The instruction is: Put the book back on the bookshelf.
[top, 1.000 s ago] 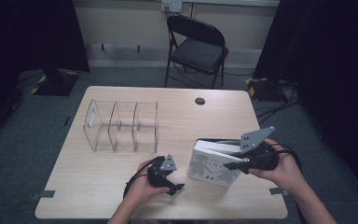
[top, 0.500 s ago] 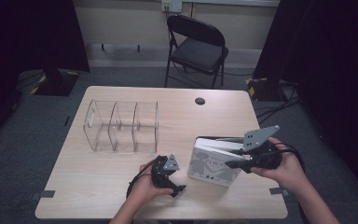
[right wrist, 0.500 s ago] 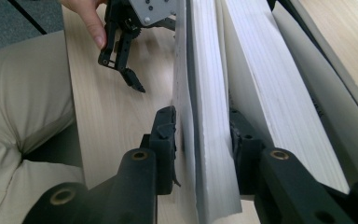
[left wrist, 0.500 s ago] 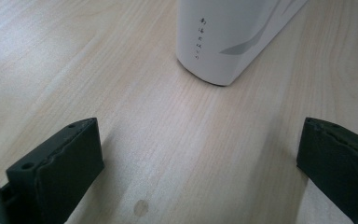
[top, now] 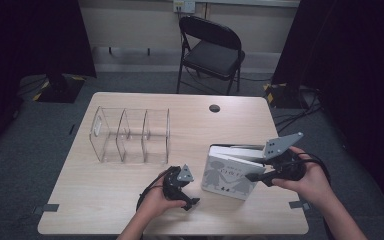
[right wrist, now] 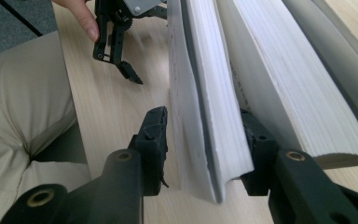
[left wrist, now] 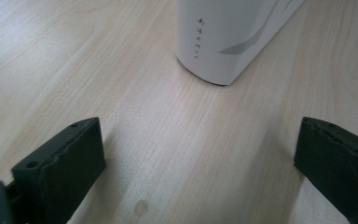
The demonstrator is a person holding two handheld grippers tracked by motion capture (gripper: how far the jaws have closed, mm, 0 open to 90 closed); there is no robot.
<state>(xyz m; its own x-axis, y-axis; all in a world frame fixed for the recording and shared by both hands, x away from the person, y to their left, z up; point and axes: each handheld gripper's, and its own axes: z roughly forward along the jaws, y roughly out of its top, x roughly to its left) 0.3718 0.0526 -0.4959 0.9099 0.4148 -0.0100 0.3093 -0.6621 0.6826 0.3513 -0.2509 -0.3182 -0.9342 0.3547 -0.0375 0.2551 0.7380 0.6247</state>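
Note:
A few white books stand side by side near the table's front right. The nearest, a thin white book (top: 227,177) (right wrist: 200,93) with grey figures on its cover, is between the jaws of my right gripper (top: 252,172) (right wrist: 203,119). Those jaws have just been opening, and a slim gap shows at the cover side. A thicker book (right wrist: 270,93) stands behind it. My left gripper (top: 192,187) (left wrist: 200,135) rests open on the table and faces the book's spine (left wrist: 223,37). Its jaws have just been closing a little, with nothing between them.
A clear acrylic divider rack (top: 130,135) stands at the table's middle left. A black cable hole (top: 214,108) lies near the far edge. A folding chair (top: 212,55) stands beyond the wooden table (top: 80,200). A trouser leg (right wrist: 23,116) shows under the front edge.
The right gripper's jaws have spread a little around the thin book, and that hand has shifted slightly to the right. The left hand has stayed where it was.

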